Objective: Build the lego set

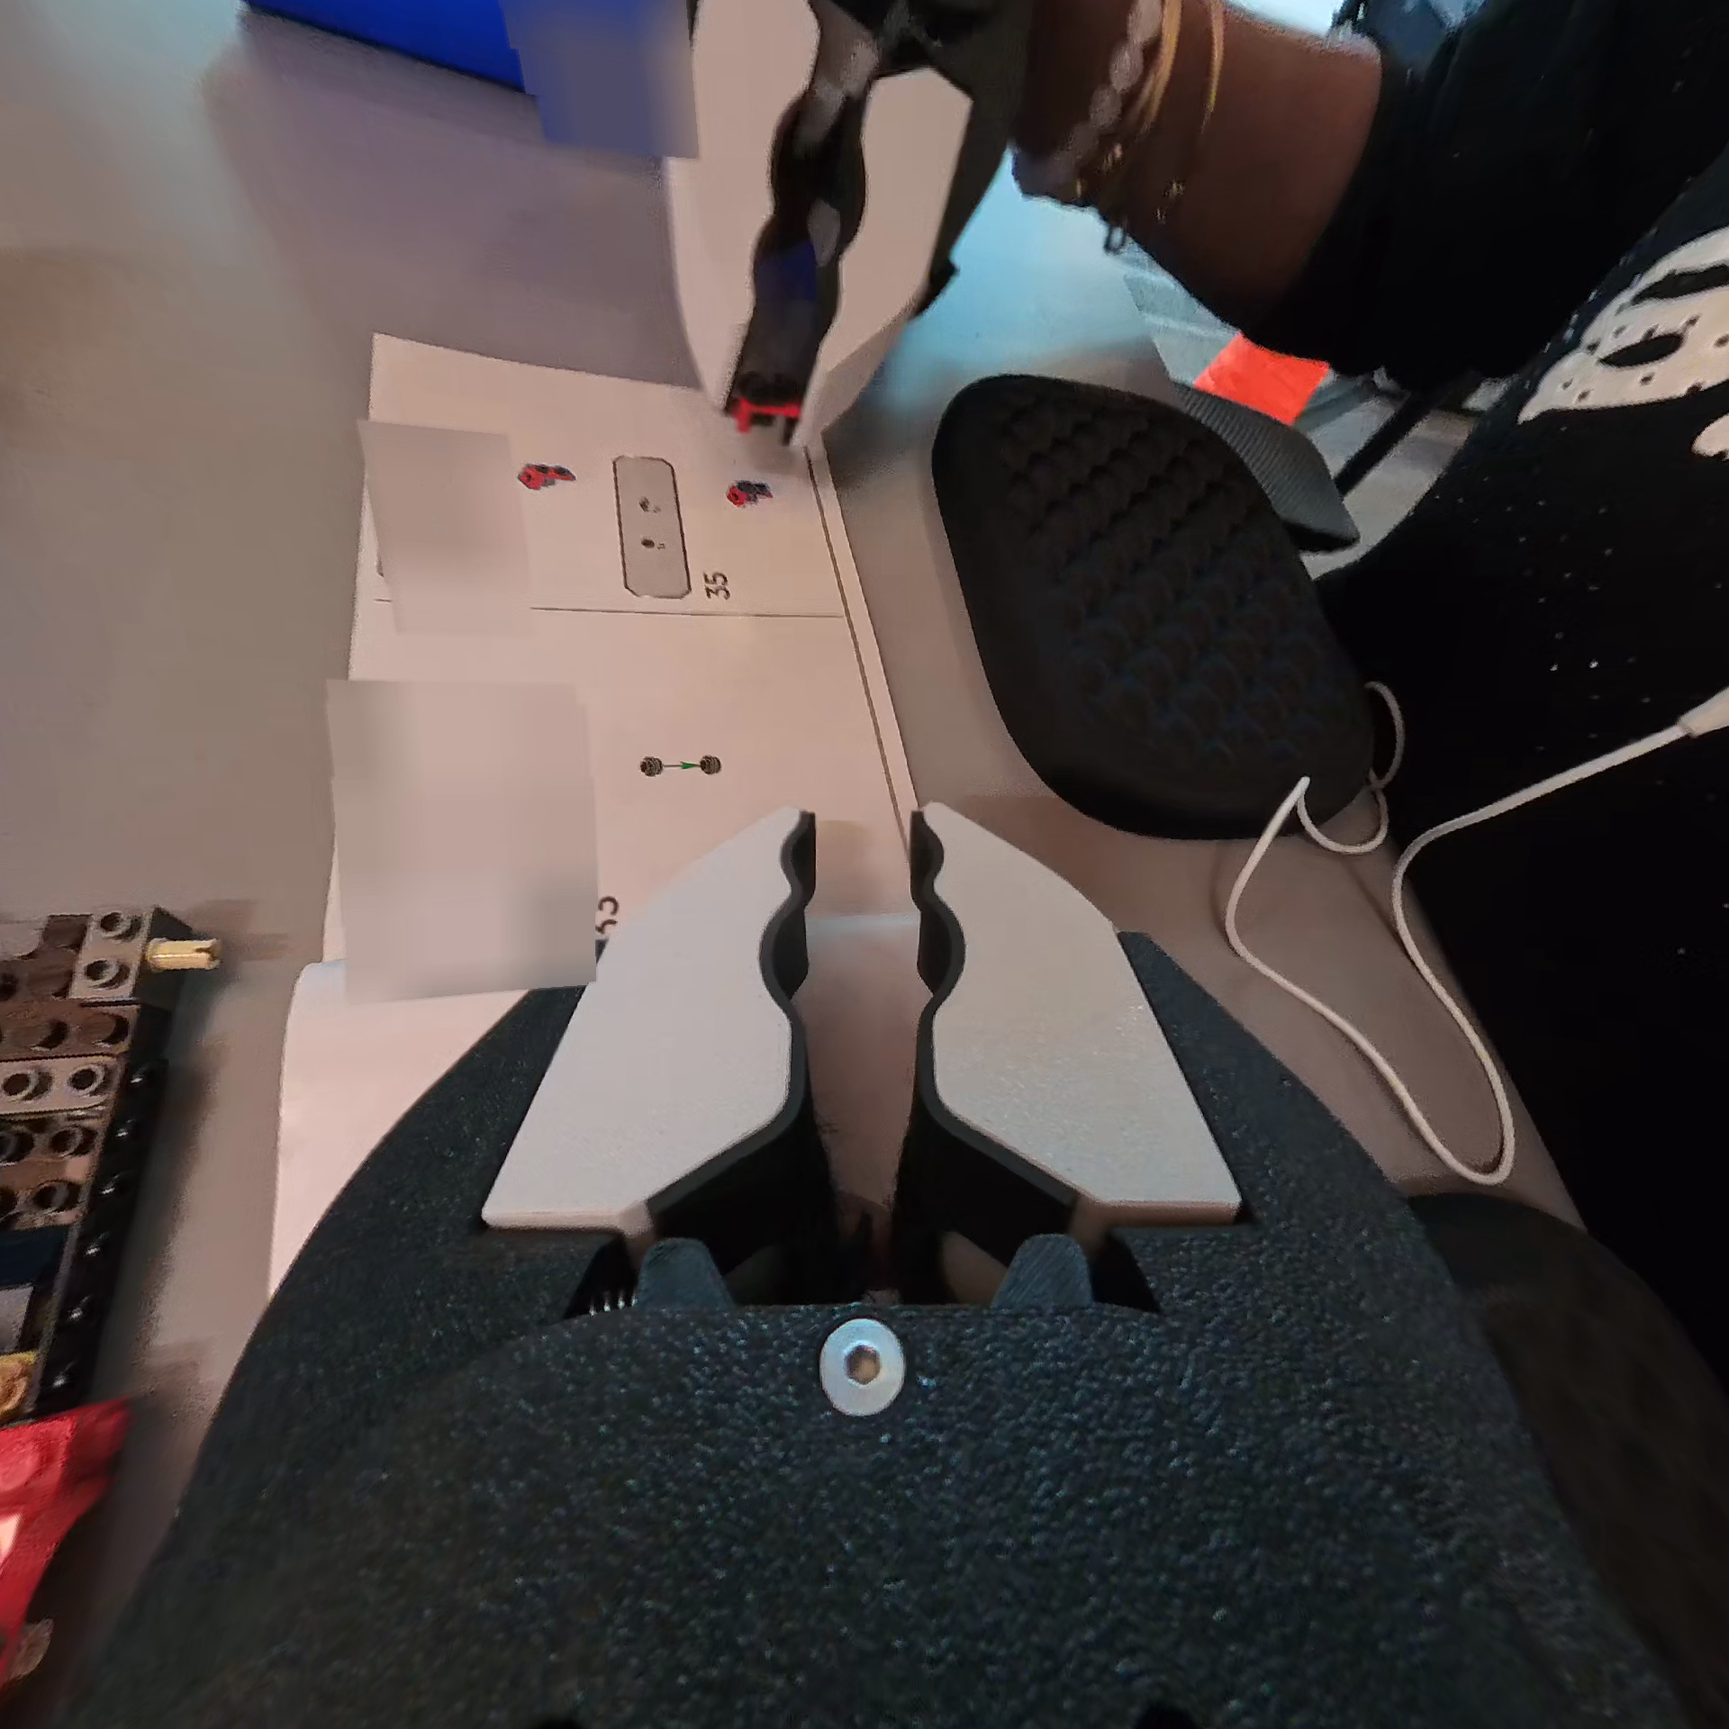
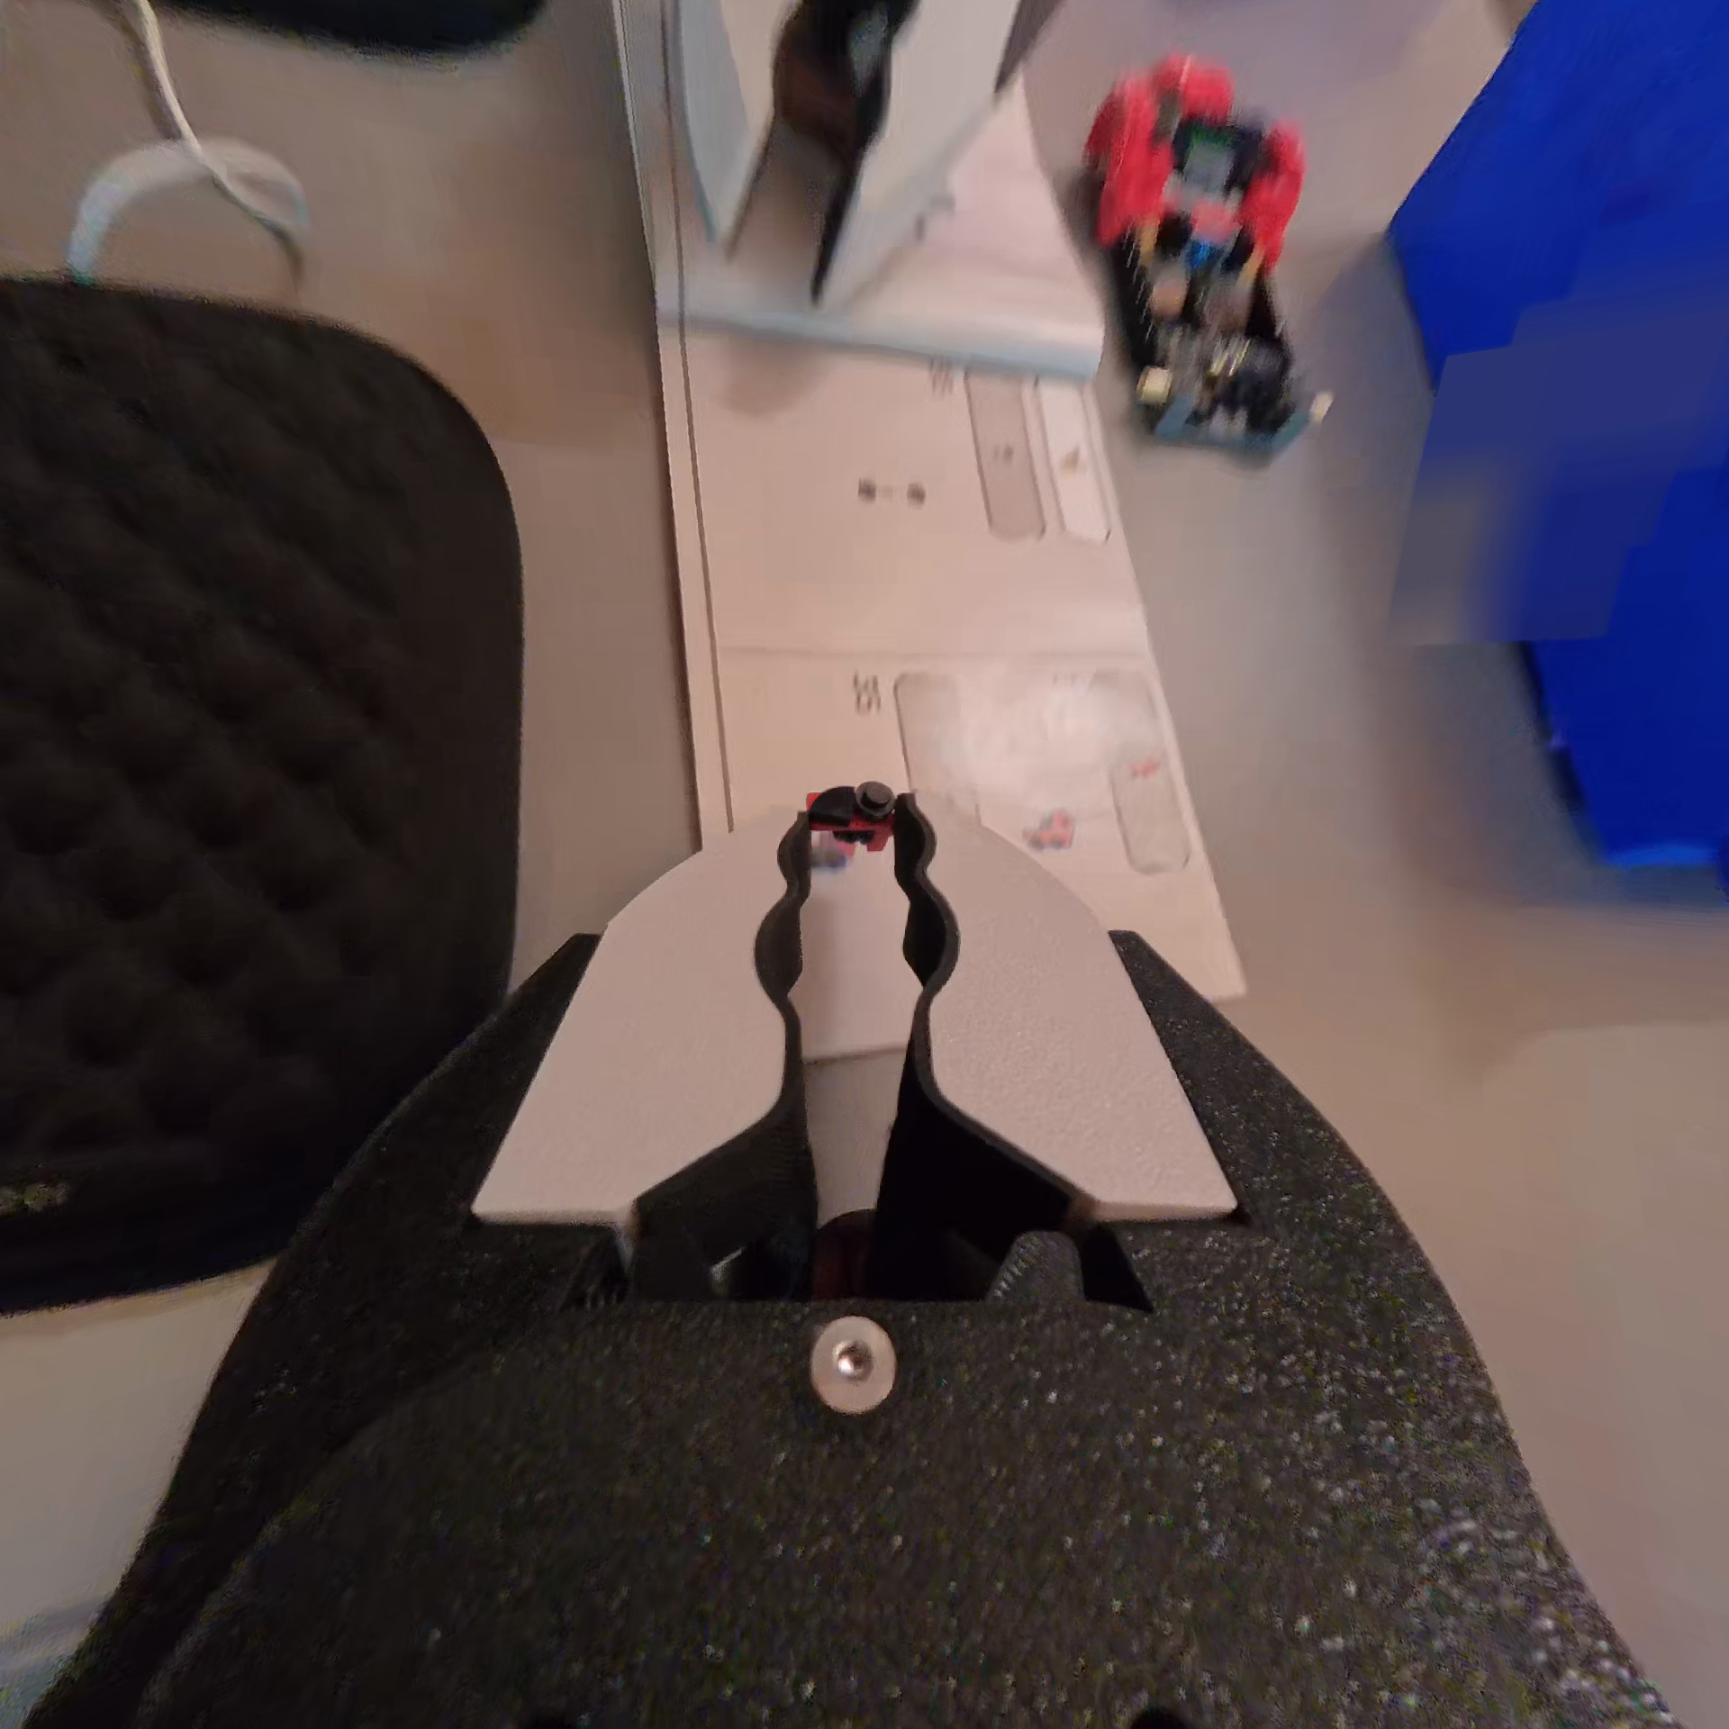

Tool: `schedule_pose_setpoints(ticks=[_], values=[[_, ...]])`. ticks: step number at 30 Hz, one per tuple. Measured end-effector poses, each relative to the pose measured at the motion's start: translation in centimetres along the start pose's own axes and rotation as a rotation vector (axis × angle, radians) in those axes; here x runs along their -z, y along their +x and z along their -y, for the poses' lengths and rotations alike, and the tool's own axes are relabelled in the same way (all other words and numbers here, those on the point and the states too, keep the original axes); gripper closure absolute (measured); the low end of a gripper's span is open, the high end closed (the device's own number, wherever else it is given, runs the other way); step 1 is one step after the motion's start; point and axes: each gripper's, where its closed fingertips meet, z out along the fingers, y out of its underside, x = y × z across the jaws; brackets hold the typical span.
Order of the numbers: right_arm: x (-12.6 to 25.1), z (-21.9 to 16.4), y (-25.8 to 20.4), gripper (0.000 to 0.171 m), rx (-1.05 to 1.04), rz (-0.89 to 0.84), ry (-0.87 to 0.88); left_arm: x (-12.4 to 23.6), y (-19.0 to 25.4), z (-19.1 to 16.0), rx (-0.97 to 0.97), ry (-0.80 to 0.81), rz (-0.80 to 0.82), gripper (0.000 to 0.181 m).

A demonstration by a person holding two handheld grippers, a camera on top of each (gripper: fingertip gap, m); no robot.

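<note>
Closest up in the left wrist view is the left gripper [image 1: 863, 833], jaws parted a little with nothing between them, hovering over the near edge of the instruction booklet [image 1: 748, 674]. Going left to right from there: a red wrapper-looking thing [image 1: 47, 1488] sits in the bottom left corner, and just above it the half-built lego model [image 1: 75, 1076] rests on the pale table [image 1: 168, 468], with a tan pin sticking out of its side toward the booklet. The booklet lies open and flat in the middle. Farther back over it the right gripper [image 1: 769, 423] comes down, pretty blurry, pinching a small red and black lego piece [image 1: 767, 412] right at its tips just above the page. Right of the booklet there's a black textured cushion [image 1: 1141, 608], then a thin white cable [image 1: 1357, 982] looping past it, and a person's arm [image 1: 1216, 140] with bracelets up top. Right wrist view backs it up: cushion on the left, right gripper closed down on that little red and black piece at the fingertips over the booklet, the model off to the upper right and a blue box [image 2: 1590, 374] at the far right.
</note>
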Motion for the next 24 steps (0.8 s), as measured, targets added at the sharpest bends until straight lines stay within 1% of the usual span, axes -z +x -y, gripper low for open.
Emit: schedule_pose_setpoints(ticks=[2,4,6,8,11,13,16,22,24], values=[[0.5,2.6,0.3,0.154,0.019,-0.026,0.111,0.5,-0.2,1.1,0.017,0.084,0.009,0.163],[1.2,5.9,0.4,0.154,0.056,-0.056,0.239,1.2,0.3,3.6,0.065,0.243,-0.027,0.163],[1.8,9.6,0.2,0.153,0.104,-0.074,0.381,1.8,1.5,6.5,0.136,0.41,-0.111,0.164],[2.2,12.8,-0.2,0.153,0.156,-0.083,0.5,2.1,2.4,8.7,0.218,0.541,-0.19,0.169],[2.6,16.1,-0.4,0.154,0.217,-0.099,0.621,2.5,4.3,10.5,0.333,0.668,-0.385,0.172],[2.7,17.5,-0.7,0.154,0.23,-0.081,0.675,3.2,5.1,11.4,0.375,0.749,-0.481,0.172],[2.4,18.3,-0.9,0.154,0.25,-0.078,0.693,4.7,5.9,12.6,0.389,0.858,-0.587,0.172],[2.6,19.6,-0.8,0.154,0.255,-0.089,0.759,5.7,6.4,13.0,0.399,0.925,-0.673,0.171],[2.5,19.9,-0.8,0.154,0.261,-0.09,0.763,5.9,6.3,13.1,0.428,0.945,-0.7,0.167]])
